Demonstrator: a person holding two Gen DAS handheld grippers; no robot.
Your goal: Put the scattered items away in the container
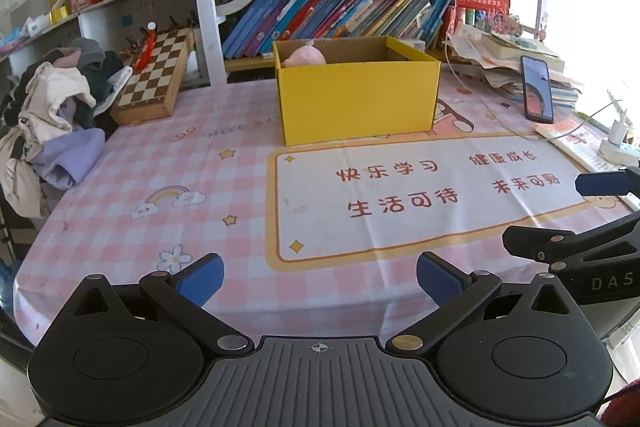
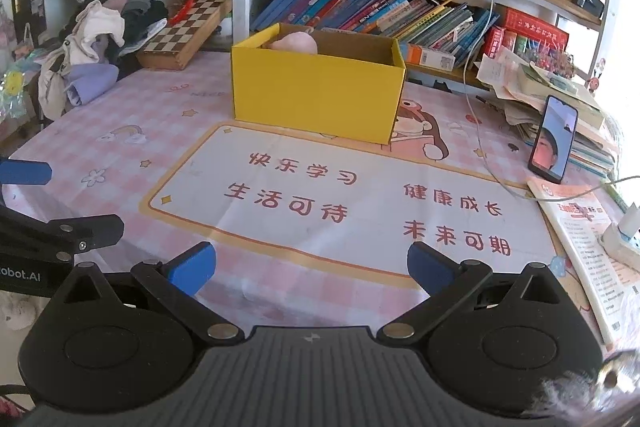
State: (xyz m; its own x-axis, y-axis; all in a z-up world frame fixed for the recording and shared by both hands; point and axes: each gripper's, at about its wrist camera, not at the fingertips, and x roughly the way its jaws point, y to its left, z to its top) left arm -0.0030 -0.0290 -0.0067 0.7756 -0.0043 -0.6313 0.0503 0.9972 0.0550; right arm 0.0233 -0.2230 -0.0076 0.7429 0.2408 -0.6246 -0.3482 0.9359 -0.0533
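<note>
Both tools hover low over the near edge of the desk (image 1: 120, 163), the left hand-held gripper (image 1: 320, 277) and right hand-held gripper (image 2: 312, 267) each with jaws spread wide and holding nothing. Farther back stands the yellow box (image 1: 356, 95), a pink soft item (image 1: 304, 58) inside its left end

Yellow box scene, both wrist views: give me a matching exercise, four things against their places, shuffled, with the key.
Things:
1. pink round item
2. chessboard
3. standing phone
4. pile of clothes

Places:
A. propped against the stack of papers, right of the yellow box
B. at the table's far-left edge
C. inside the yellow box, left end
D. between the clothes and the shelf post

Pairs: 1-C, 2-D, 3-A, 4-B
</note>
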